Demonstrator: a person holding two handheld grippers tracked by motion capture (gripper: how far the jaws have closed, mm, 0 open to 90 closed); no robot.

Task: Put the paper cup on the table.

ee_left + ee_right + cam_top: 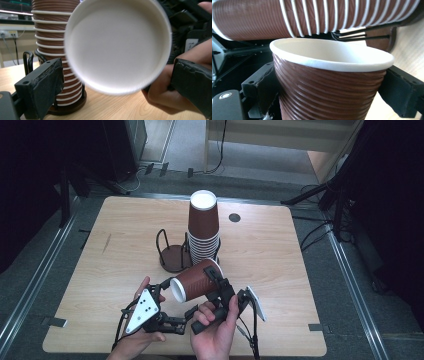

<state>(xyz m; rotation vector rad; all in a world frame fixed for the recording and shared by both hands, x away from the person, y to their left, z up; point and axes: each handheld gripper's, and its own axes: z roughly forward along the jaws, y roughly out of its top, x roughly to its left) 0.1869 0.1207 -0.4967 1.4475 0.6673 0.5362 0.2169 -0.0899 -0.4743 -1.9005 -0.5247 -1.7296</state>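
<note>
A brown ribbed paper cup (197, 280) with a white inside lies tilted on its side above the table's front, its mouth turned left. My right gripper (216, 282) is shut on its body; in the right gripper view the black jaws press both sides of the cup (329, 82), and my right gripper (332, 92) points toward the stack. My left gripper (177, 299) is open just in front of the cup's mouth. In the left gripper view the cup (117, 45) faces the camera, and the jaws of my left gripper (116, 82) stand wide apart, not touching it.
A tall stack of brown cups (203, 227) stands upside down in a dark wire holder (172, 255) at the middle of the wooden table (125, 230). A small round grommet (234, 217) sits behind it. Dark stands and cables line the floor around.
</note>
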